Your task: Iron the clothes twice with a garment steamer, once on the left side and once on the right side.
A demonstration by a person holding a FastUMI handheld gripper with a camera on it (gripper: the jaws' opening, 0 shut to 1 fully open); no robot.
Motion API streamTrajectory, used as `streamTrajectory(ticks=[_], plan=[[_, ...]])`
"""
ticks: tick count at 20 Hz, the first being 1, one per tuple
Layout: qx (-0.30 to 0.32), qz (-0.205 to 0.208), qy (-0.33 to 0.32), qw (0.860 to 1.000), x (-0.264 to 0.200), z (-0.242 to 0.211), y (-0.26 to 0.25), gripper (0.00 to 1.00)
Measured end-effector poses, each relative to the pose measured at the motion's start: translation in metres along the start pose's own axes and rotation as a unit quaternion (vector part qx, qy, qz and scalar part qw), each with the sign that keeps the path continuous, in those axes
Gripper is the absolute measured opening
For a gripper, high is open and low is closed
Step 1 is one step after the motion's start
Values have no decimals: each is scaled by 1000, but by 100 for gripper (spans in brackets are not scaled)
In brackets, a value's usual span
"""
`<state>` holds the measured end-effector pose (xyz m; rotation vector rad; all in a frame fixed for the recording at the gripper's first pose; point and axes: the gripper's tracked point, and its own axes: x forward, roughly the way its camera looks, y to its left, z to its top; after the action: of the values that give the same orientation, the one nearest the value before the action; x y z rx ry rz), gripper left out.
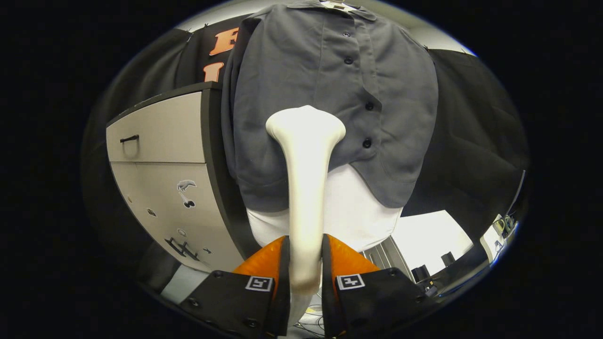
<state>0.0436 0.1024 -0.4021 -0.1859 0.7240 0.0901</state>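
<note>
A cream garment steamer [305,179] stands up between my fingers, its long handle clamped on both sides. My gripper [305,263] is shut on that handle. The steamer's wide head [305,125] rests against the lower front of a grey button-up shirt [330,94], left of the button placket [360,103] and near the hem. The shirt hangs upright just beyond the fingers, over a white garment [348,212] that shows below its hem. The face of the steamer head is hidden against the cloth.
A beige cabinet [160,179] with a dark frame, drawer handles and small stickers stands close to the left of the shirt. Black cloth [471,141] hangs behind and to the right. Cables and small devices [499,230] lie low at the right.
</note>
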Motion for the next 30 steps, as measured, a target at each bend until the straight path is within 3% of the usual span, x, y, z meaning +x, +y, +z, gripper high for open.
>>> streamTrajectory(ticks=[9, 18, 23, 30], plan=[[1, 14, -12, 1000, -23, 2, 0, 36], [18, 29, -149, 988, -94, 112, -15, 35], [35, 18, -196, 980, -124, 164, -47, 35], [44, -19, -236, 971, -144, 206, -102, 35]])
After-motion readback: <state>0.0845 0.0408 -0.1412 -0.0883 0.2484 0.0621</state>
